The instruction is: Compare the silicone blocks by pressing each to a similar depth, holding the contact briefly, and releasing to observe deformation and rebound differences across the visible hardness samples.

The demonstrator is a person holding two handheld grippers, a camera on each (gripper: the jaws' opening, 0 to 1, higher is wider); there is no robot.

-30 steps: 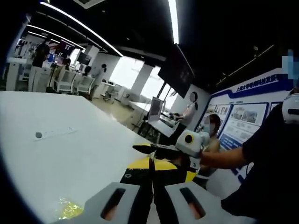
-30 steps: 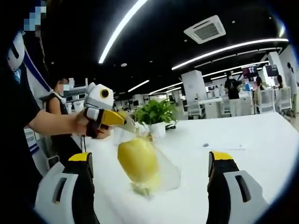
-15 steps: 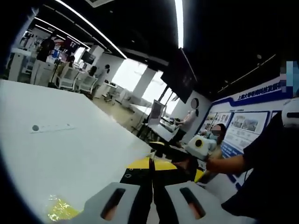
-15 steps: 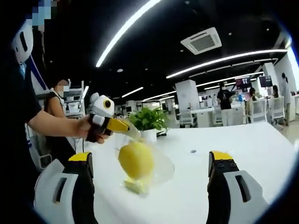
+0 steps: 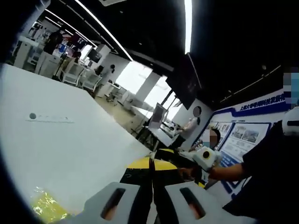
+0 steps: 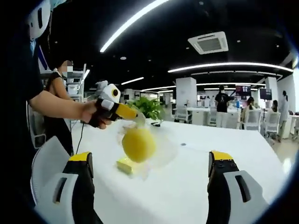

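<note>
A yellow round sample in a clear bag hangs above the white tabletop, pinched at the bag's top by the left claw; in that claw's own view its jaws are pressed together, and a scrap of yellow in crinkled film lies low at the left. A flat yellow block lies on the tabletop just under the hanging sample. The right claw is spread wide with nothing between its jaws, pointed at both and well short of them. Behind them stands a potted plant.

By my reading no pressing is under way: one sample is lifted off the surface and nothing touches the block, so the press, hold and release on each sample look wholly left to do, and whether any has been pressed cannot be told
</note>
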